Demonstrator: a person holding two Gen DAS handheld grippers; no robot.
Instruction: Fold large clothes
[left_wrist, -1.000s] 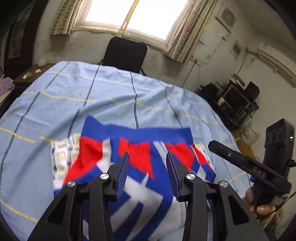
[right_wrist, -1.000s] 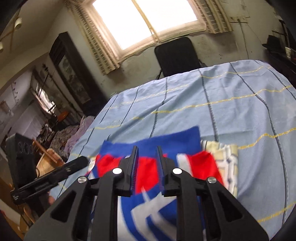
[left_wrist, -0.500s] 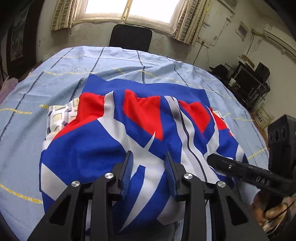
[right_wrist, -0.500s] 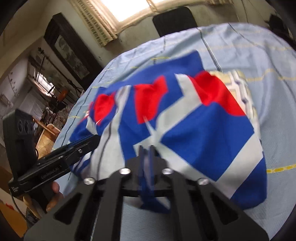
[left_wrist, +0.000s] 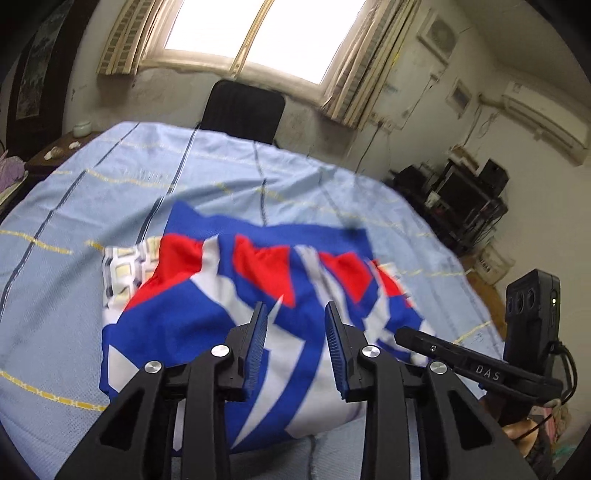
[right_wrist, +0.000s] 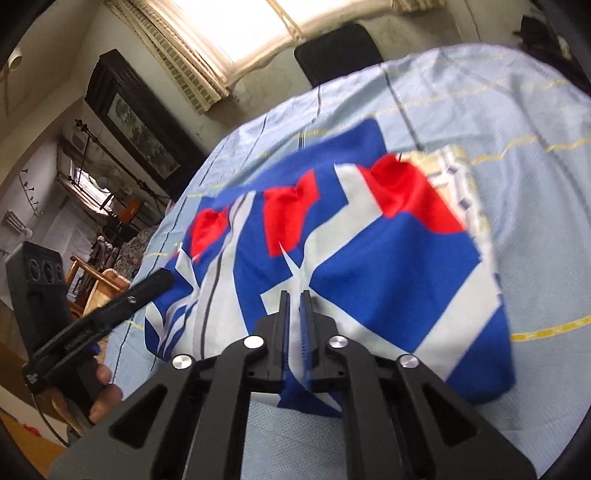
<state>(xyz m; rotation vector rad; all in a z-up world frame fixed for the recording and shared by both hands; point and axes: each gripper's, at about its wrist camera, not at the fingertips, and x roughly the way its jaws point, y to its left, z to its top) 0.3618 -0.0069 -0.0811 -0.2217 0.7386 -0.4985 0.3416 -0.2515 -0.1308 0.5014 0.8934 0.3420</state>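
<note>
Left wrist view is showing the left hand-held gripper (left_wrist: 293, 334) standing wide open, with nothing between its blue-padded fingers (left_wrist: 258, 343); it is hovering over the near part of the garment (left_wrist: 207, 325). This garment, blue with red and white patches, is lying folded on the light blue checked sheet (left_wrist: 110, 192) of the bed, in the middle of the near half, and its near fold is reaching close to the near edge of the bed. Its long axis is running from left to right, parallel to that near edge, and its plain blue border is pointing to the far edge, where a black chair (left_wrist: 242, 110) is standing under the window (left_wrist: 258, 33). A second cloth with pale squares (left_wrist: 123, 269) is lying under it and is showing at the garment's left side. At the right, the right hand-held gripper (left_wrist: 402, 334) is coming in low, and the letters "DAS" are readable on its black body.

In the right wrist view, the right hand-held gripper (right_wrist: 294, 306) is nearly closed, and its fingers (right_wrist: 283, 314) are pinching a thin white and blue fold of the garment (right_wrist: 388, 269) at its near edge. The left hand-held gripper (right_wrist: 162, 277) is appearing at the left; writing on its side is too small to read.
</note>
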